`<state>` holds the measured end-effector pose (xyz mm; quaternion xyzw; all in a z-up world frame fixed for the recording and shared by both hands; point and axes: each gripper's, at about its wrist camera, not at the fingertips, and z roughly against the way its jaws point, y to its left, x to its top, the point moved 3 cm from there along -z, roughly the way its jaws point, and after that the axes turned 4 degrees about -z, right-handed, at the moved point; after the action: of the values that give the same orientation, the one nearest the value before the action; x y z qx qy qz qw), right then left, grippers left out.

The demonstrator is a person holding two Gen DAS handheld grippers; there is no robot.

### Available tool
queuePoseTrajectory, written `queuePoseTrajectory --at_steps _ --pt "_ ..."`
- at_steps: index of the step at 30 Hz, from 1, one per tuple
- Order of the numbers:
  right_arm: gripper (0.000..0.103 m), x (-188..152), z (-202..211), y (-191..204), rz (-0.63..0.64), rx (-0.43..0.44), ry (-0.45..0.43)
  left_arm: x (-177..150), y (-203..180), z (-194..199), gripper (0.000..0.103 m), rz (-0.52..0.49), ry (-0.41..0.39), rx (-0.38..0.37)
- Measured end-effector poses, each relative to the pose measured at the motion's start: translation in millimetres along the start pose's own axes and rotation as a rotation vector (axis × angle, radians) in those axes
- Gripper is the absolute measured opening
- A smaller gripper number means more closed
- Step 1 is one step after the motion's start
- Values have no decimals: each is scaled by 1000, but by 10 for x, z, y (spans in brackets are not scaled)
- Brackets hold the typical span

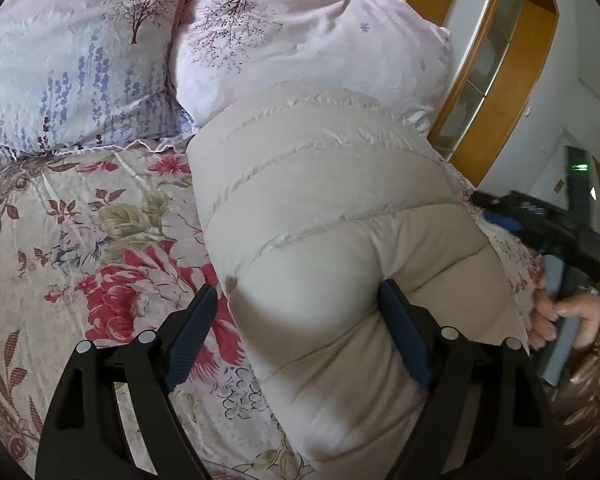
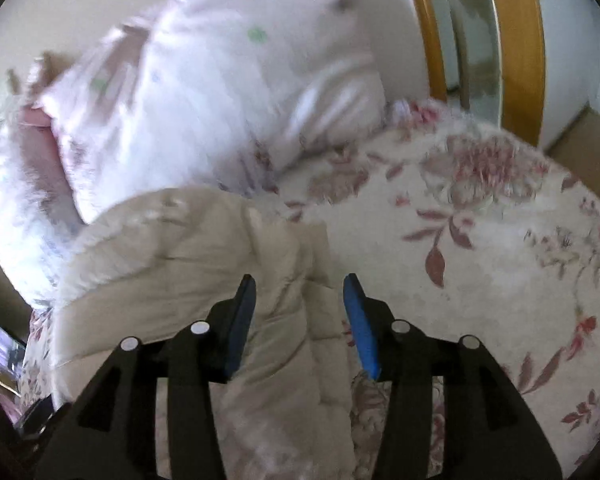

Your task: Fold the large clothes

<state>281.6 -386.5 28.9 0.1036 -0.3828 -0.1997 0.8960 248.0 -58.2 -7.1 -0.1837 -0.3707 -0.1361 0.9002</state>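
A beige quilted puffer coat (image 1: 332,208) lies bundled on a floral bedsheet (image 1: 80,240). My left gripper (image 1: 296,300) is open wide, its jaws on either side of a puffed section of the coat's near end. My right gripper (image 2: 300,292) is open just above the coat's edge (image 2: 204,280), holding nothing; its view is blurred. The right gripper also shows in the left wrist view (image 1: 548,232), held by a hand at the coat's right side.
Two pale floral pillows (image 1: 300,40) (image 1: 60,72) lie at the head of the bed, touching the coat's far end. A wooden-framed cabinet (image 1: 496,64) stands beyond the bed's right edge. Bare sheet (image 2: 480,260) lies right of the coat.
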Motion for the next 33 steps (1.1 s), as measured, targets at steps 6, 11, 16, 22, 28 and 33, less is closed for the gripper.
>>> queuePoseTrajectory --at_steps 6,11,16,22,28,33 --pt "44 -220 36 310 132 54 53 -5 2 -7 85 2 3 4" --pt "46 -343 -283 250 98 75 174 -12 26 -18 87 18 4 -15" --pt "47 -384 -466 151 48 129 236 -3 114 -11 87 110 -14 -109" --pt "58 -291 -286 98 27 145 248 -17 199 21 87 177 -22 -154" --pt "89 -192 5 -72 -39 207 212 -8 174 25 87 168 -15 -175" --pt "96 -175 46 -244 -88 219 219 -17 173 -5 88 168 -6 -189"
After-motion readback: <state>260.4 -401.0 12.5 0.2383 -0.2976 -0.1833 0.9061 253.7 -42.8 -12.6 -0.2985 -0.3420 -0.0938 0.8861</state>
